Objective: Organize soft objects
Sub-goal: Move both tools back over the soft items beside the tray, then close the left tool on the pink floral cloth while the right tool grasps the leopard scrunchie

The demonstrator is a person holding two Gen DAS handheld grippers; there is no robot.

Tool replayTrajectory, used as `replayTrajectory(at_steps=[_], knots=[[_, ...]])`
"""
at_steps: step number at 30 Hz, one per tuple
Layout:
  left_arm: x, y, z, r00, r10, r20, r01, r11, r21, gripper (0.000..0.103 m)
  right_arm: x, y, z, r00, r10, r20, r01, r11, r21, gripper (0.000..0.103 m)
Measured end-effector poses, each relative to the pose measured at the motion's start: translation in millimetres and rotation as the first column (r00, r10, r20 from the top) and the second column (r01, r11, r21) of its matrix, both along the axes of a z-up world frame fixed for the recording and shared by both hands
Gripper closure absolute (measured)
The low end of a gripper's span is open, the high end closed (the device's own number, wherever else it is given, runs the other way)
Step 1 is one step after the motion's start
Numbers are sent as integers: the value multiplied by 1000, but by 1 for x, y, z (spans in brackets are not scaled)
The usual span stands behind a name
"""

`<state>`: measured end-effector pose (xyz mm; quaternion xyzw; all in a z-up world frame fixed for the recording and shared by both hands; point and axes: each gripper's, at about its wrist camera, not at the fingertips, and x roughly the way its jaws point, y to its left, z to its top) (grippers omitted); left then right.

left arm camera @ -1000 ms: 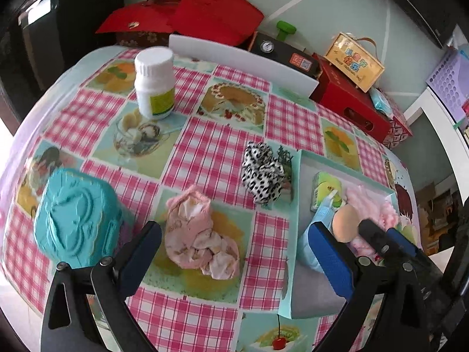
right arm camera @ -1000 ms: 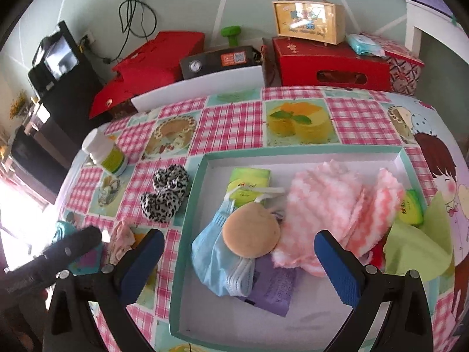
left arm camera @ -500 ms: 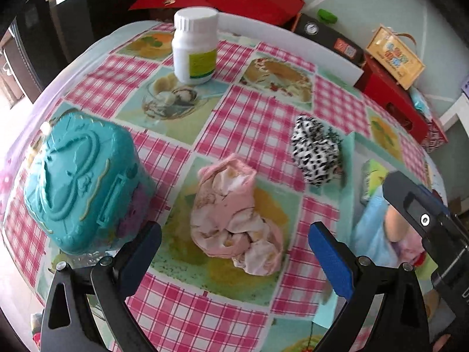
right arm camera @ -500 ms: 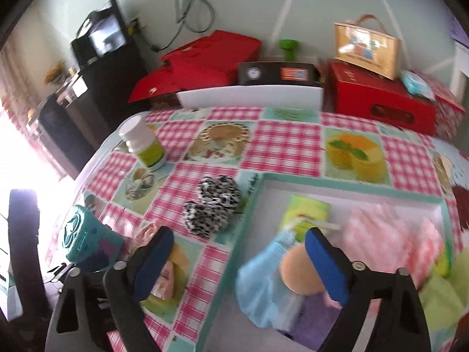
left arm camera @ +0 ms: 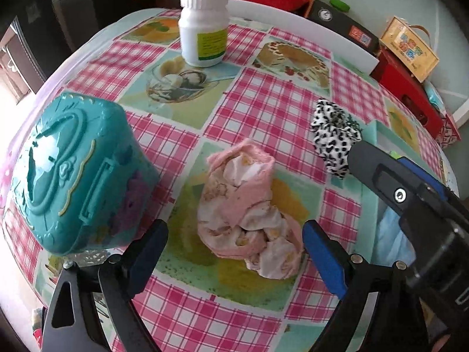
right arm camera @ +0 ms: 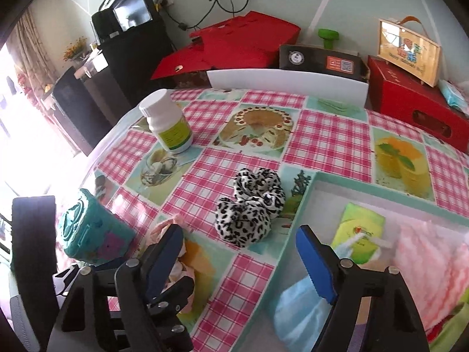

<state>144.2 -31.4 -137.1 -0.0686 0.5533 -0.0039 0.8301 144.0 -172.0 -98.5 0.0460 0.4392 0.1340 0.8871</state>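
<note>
While straddling the crumpled pink cloth [left arm camera: 249, 205] at lower centre of its own view, left gripper [left arm camera: 234, 249] with jaws parted and just now narrowing, pads clear of the fabric on both sides, nothing clamped. Cloth lying on the checked tablecloth [left arm camera: 263, 111], teal plastic case [left arm camera: 73, 173] just beside it at centre left, white pill bottle [left arm camera: 204, 26] upright at upper centre. Black-and-white spotted scrunchie [left arm camera: 332, 138] at centre right, partly behind the other gripper's black body.

Right gripper [right arm camera: 239, 252] at bottom of its own view, jaws likewise apart and just now closing, empty; spotted scrunchie [right arm camera: 249, 205] just above the gap, resting on the cloth beside the teal tray [right arm camera: 304, 202]. Inside the tray, lower right: green packet [right arm camera: 362, 228], blue face mask [right arm camera: 299, 308], fluffy pink cloth [right arm camera: 431, 258]. Red boxes [right arm camera: 410, 105] beyond the table's far edge, upper right.
</note>
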Motion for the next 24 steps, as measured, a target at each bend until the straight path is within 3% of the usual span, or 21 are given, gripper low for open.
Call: replayTrajectory(at_steps=[1, 3, 5, 7, 10, 18, 24], knots=[[0, 1, -1, 1000, 2, -4, -2, 1000, -5, 24, 1, 1, 0, 1000, 8, 0, -8, 1000, 5, 25], [1, 2, -5, 1000, 1, -24, -1, 1000, -25, 35, 3, 6, -2, 1000, 24, -2, -24, 1000, -1, 31], [0, 1, -5, 1000, 0, -22, -1, 1000, -25, 36, 5, 9, -5, 999, 38, -11, -38, 999, -10, 36], [-1, 3, -5, 1000, 0, -19, -1, 999, -43, 45, 7, 11, -9, 999, 44, -20, -44, 999, -14, 41], [1, 5, -4, 1000, 11, -19, -12, 999, -50, 51, 11, 14, -15, 998, 51, -29, -51, 999, -11, 45], [3, 9, -3, 999, 24, -22, -26, 997, -79, 54, 21, 17, -28, 998, 32, -60, -34, 999, -29, 56], [2, 10, -4, 999, 26, -26, -29, 995, -95, 54, 27, 14, -31, 997, 5, -79, -3, 1000, 14, 56]])
